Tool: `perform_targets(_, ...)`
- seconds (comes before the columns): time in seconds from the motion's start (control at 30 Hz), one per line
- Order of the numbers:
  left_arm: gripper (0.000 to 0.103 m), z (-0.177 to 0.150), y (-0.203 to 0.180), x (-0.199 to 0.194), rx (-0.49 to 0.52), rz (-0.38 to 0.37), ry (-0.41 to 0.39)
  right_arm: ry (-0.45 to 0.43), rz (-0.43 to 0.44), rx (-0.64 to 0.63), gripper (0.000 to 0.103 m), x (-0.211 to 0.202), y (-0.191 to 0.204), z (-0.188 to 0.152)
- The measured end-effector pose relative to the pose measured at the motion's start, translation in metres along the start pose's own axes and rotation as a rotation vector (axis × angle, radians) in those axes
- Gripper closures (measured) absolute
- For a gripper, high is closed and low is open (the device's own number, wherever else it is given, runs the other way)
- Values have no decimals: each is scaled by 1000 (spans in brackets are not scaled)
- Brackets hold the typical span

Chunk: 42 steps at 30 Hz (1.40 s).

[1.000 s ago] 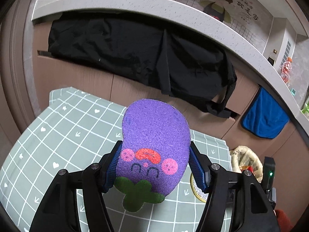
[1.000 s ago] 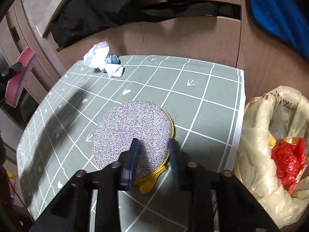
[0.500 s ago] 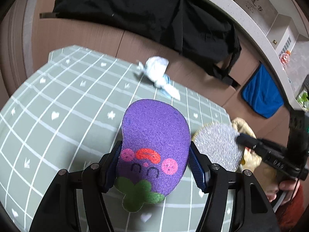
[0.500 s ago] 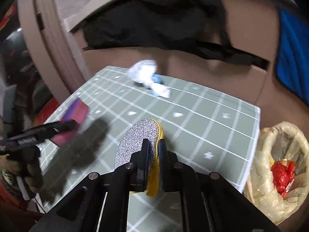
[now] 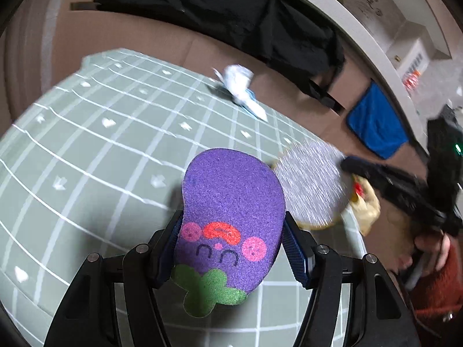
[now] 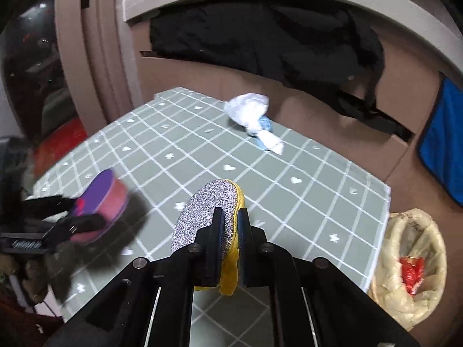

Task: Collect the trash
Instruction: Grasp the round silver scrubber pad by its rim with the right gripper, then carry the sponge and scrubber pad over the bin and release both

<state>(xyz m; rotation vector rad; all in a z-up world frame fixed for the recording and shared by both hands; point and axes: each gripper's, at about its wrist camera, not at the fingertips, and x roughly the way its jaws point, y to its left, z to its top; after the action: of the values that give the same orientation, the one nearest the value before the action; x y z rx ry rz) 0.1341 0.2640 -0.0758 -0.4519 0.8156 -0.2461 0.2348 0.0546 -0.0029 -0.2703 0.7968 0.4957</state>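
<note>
My left gripper (image 5: 233, 240) is shut on a purple eggplant-shaped sponge (image 5: 228, 211), held above the green checked tablecloth (image 5: 95, 156). That sponge (image 6: 101, 199) shows at the left of the right wrist view too, pink underneath. My right gripper (image 6: 231, 225) is shut on the edge of a round silver scouring pad with a yellow back (image 6: 205, 211), lifted off the cloth and turned on edge. The same pad (image 5: 312, 190) appears just right of the purple sponge. A crumpled white and blue wad of trash (image 6: 253, 115) lies near the table's far edge, apart from both grippers.
A yellowish trash bag (image 6: 411, 260) with red waste inside stands off the table's right edge. Black cloth (image 6: 260, 37) and a blue towel (image 6: 445, 141) hang on the brown cabinet behind. A person's hand and red sleeve (image 5: 434, 274) are at the right of the left wrist view.
My right gripper closed on the silver pad, lifted it off the cloth and rolled it onto its edge. My left gripper came down and forward over the table with the purple sponge.
</note>
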Motion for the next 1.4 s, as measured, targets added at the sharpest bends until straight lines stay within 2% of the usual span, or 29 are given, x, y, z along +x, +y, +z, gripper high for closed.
perform_targets(0.17, 38, -18, -26, 14, 69, -122, 81, -7, -46, -33, 95, -4, 4, -5)
perform_targets(0.33, 38, -31, -57, 33, 130, -225, 186, -14, -29, -42, 95, -10, 4, -13)
perform_targets(0.5, 38, -31, -70, 47, 149, -180, 208, -14, 80, 8, 95, -13, -2, -17)
perform_targets(0.6, 38, -31, -69, 44, 159, -159, 206, -27, 201, 53, 89, -19, -4, -17)
perform_targets(0.7, 38, -31, -63, 36, 159, -132, 196, -14, 323, 82, 89, -18, 1, -16)
perform_targets(0.8, 38, -30, -51, 30, 140, -101, 178, 10, 336, 47, 83, -9, 14, -16)
perform_targets(0.87, 38, -28, -45, 27, 131, -80, 168, 34, 316, 16, 83, 1, 23, -17)
perform_targets(0.97, 38, -23, -40, 19, 122, -25, 136, 54, 263, 2, 88, 17, 26, -19)
perform_targets(1.1, 38, -6, -51, 6, 151, 62, 46, 3, 251, 61, 91, 10, 7, -13)
perform_targets(1.23, 38, 28, -86, -14, 227, 123, -91, -91, 216, 93, 91, -21, -20, 1)
perform_targets(1.3, 38, 47, -111, -26, 272, 151, -185, -141, 180, 98, 91, -38, -33, 7)
perform_targets(1.4, 38, 69, -145, -38, 309, 166, -299, -222, 126, 113, 91, -70, -57, 16)
